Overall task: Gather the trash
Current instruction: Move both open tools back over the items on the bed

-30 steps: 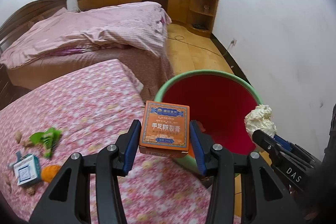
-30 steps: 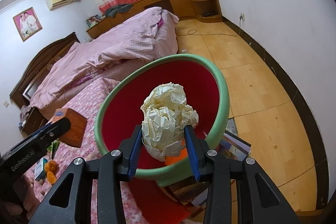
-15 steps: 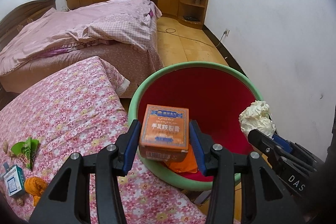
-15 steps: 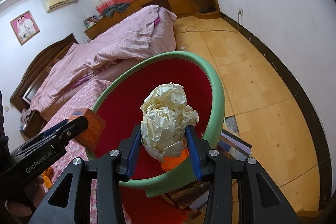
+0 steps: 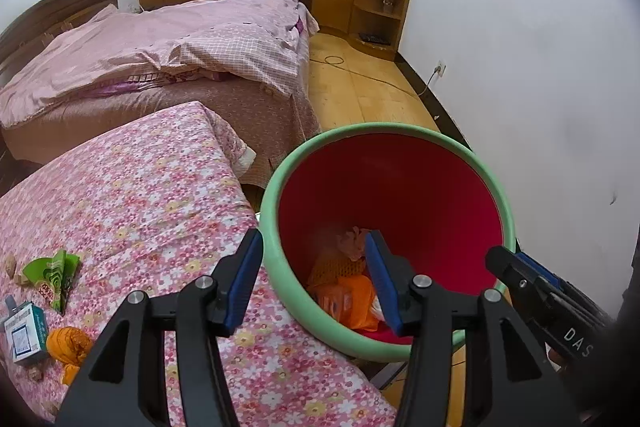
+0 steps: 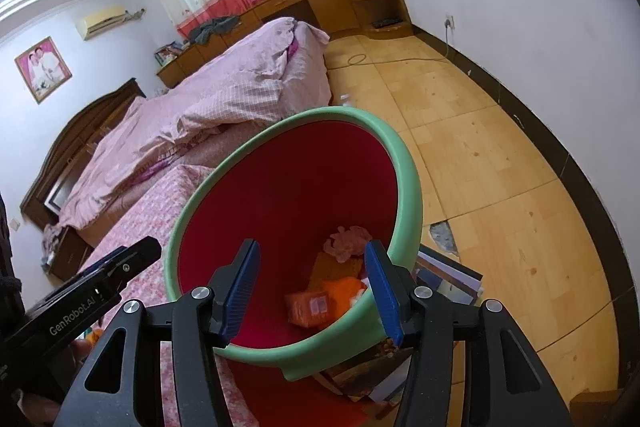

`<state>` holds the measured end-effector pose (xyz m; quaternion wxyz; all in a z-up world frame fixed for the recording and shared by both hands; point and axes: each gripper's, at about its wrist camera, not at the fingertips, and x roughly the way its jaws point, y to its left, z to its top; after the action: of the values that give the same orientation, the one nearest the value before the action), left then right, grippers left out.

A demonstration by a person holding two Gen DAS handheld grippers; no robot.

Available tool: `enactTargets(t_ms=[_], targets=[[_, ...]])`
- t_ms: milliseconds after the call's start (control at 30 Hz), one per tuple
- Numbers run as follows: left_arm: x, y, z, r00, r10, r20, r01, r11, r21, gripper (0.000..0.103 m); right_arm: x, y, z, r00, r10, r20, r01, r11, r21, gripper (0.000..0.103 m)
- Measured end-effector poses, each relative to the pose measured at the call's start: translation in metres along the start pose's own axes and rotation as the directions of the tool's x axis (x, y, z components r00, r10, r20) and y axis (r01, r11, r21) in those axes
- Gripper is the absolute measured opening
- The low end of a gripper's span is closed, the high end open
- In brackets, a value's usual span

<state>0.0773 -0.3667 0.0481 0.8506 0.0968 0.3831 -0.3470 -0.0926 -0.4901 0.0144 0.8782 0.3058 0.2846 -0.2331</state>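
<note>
1. Both jaws of the left hand-held gripper (image 5: 314,277) stand apart and empty over the bin (image 5: 280,227); they have just been opening, with nothing between them now.
2. Right hand-held gripper (image 6: 312,285) likewise: jaws apart after just opening, nothing held, poised above the bin's near rim.
3. Inside the bin lie an orange box (image 6: 310,307) and a paper wad (image 6: 346,237).
4. Remaining trash sits on the floral bed (image 5: 140,187), left of the left hand-held gripper: a green wrapper (image 5: 52,273), a small box (image 5: 24,333), an orange peel (image 5: 68,345).
5. By my reading, the left hand is nearer to these; the wrapper's long axis runs toward the camera.
</note>
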Motion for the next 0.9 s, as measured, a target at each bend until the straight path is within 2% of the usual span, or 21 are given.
enactTargets(t_ms=[400,633,900], targets=[[-0.043,0.025,-0.011,0.999,0.028,0.039,-0.026,0.998,-0.064,0.053,-0.02,0.02,-0.006,0.999,0.035,0.02,-0.034,0.999,-0.028,0.056],[-0.074,0.058,-0.026,0.995,0.079,0.056,-0.07,0.988,-0.134,0.053,-0.03,0.047,-0.017,0.997,0.074,0.005,-0.074,0.995,-0.069,0.056],[-0.104,0.107,-0.045,0.986,0.15,0.067,-0.131,0.965,-0.227,0.053,-0.036,0.077,-0.031,0.993,0.114,-0.023,-0.116,0.987,-0.111,0.056]])
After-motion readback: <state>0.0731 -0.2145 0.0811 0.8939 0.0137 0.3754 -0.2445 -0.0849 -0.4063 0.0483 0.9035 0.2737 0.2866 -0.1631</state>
